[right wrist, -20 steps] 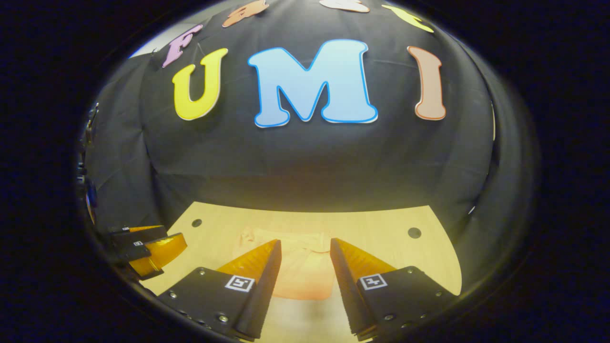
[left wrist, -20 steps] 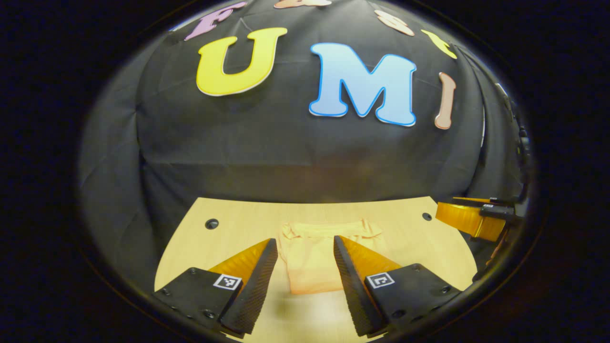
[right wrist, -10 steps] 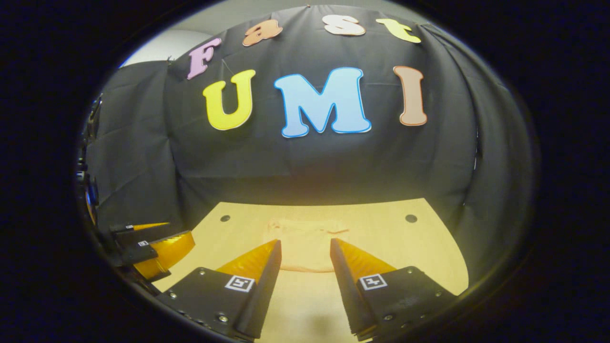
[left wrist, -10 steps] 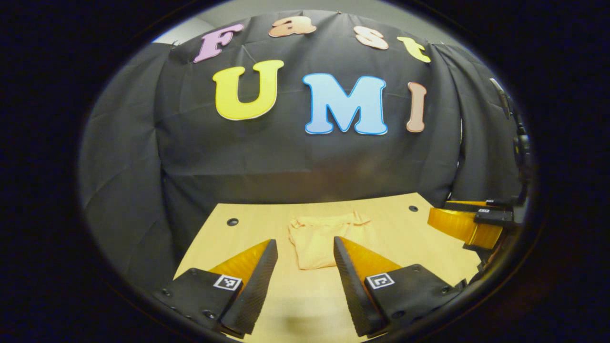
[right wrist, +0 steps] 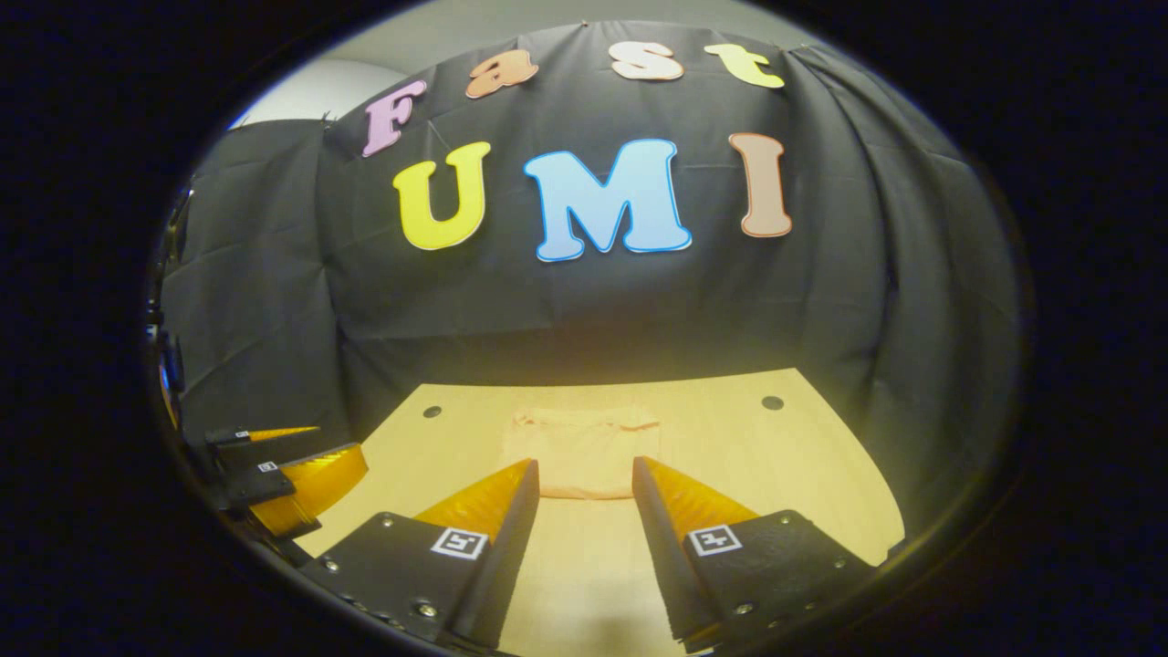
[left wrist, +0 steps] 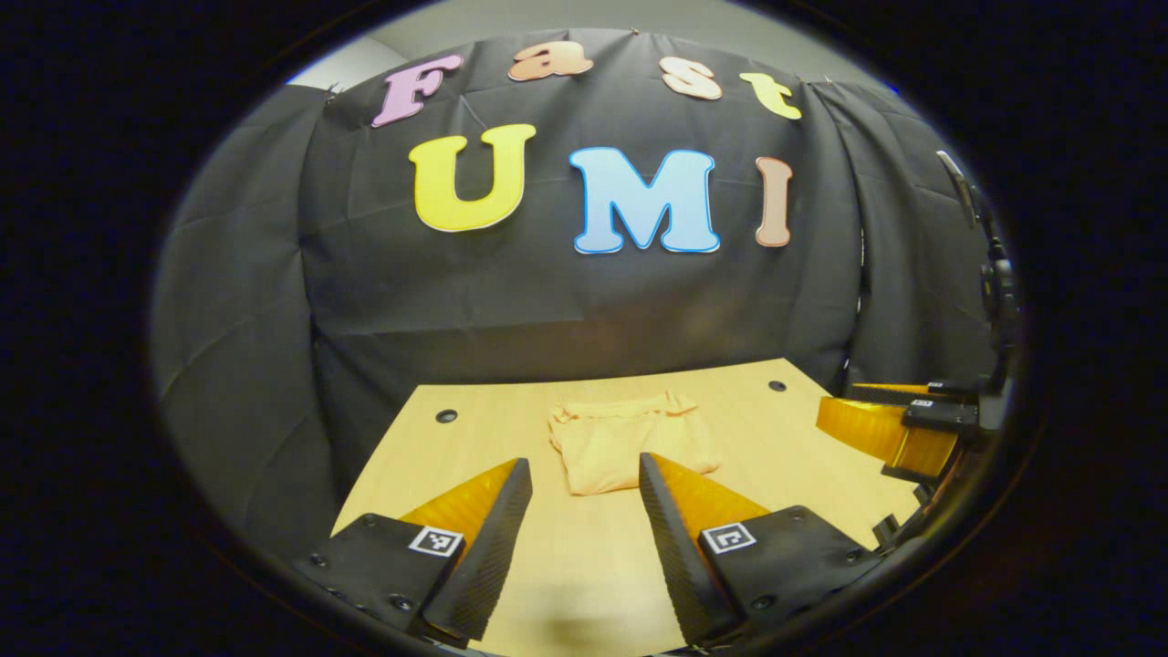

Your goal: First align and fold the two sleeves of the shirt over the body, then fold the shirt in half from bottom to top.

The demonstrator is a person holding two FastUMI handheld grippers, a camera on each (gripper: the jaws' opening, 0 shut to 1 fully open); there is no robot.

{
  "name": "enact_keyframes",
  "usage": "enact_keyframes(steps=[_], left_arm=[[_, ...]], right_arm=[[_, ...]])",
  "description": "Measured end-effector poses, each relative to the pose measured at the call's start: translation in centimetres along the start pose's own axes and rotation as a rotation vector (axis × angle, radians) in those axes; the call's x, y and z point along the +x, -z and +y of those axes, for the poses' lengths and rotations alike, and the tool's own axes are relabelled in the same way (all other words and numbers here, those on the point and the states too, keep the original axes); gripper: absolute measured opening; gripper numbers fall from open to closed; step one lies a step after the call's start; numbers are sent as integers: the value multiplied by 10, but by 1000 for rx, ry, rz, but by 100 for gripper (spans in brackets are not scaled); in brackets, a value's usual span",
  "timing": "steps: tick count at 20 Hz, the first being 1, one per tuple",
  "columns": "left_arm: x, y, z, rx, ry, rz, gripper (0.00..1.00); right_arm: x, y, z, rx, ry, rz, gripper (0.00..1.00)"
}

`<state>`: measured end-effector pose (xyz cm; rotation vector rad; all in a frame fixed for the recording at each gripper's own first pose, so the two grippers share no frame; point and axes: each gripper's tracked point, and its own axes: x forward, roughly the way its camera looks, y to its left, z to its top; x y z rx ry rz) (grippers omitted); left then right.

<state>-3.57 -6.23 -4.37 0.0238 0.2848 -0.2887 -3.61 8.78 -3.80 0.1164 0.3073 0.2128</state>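
Here the shirt (left wrist: 630, 443) lies as a compact folded bundle on the wooden table (left wrist: 785, 456), toward the far edge near the black cloth wall (left wrist: 456, 301), its gathered, wrinkled edge turned to that wall and its smooth folded edge turned to the grippers. In the left gripper view the left gripper (left wrist: 584, 474) hovers short of the shirt, jaws spread wide with nothing between them (bare tabletop shows in the gap); its one fingertip overlaps the shirt's near corner in the picture, though whether it touches cannot be told. The right gripper (left wrist: 890, 433) shows off to the side of the shirt, well apart from it. In the right gripper view the right gripper (right wrist: 584, 474) likewise sits back from the shirt (right wrist: 584, 452), jaws wide apart and holding nothing, with the folded edge visible between its fingertips. The left gripper (right wrist: 301, 474) appears low at the side, away from the shirt. Small dark round holes (left wrist: 446, 416) mark the table on either side of the shirt, close to the wall
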Motion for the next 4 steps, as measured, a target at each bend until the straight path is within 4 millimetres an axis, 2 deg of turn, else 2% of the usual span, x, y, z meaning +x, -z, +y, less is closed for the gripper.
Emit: enact_keyframes(steps=[4], left_arm=[[7,0,-6,44,40,-5,79]], right_arm=[[-1,-4,-10,27,54,-25,65]])
